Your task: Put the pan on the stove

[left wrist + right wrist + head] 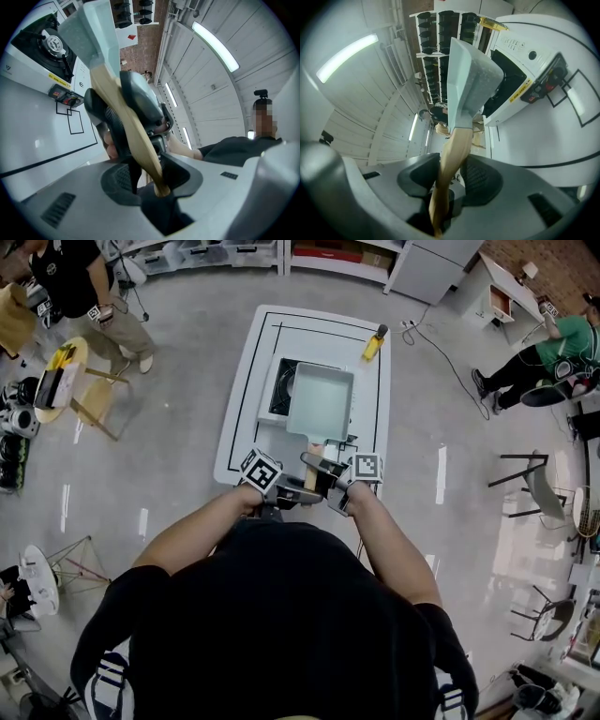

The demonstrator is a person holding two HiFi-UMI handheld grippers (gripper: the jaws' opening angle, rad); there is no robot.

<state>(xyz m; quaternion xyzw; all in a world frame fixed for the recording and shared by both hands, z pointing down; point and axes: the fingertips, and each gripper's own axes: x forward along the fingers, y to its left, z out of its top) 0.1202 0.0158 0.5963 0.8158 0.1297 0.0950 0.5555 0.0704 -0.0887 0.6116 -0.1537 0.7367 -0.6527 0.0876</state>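
1. A pale mint-green rectangular pan (319, 401) with a light wooden handle (311, 470) sits over the right part of a white portable stove with a black top (279, 388); the stove stands on the white worktop (246, 409), which is marked with black lines; whether the pan's base touches the burner cannot be told.
2. The left tool (157, 185) is clamped on the handle's free end; the wood runs up from between its dark pads.
3. The right tool (443, 187) is clamped on the same handle, nearer the pan body; the two tools sit just beside each other, both pointing level.
4. A yellow bottle (375, 343) stands upright near the worktop's far right corner, apart from the stove.
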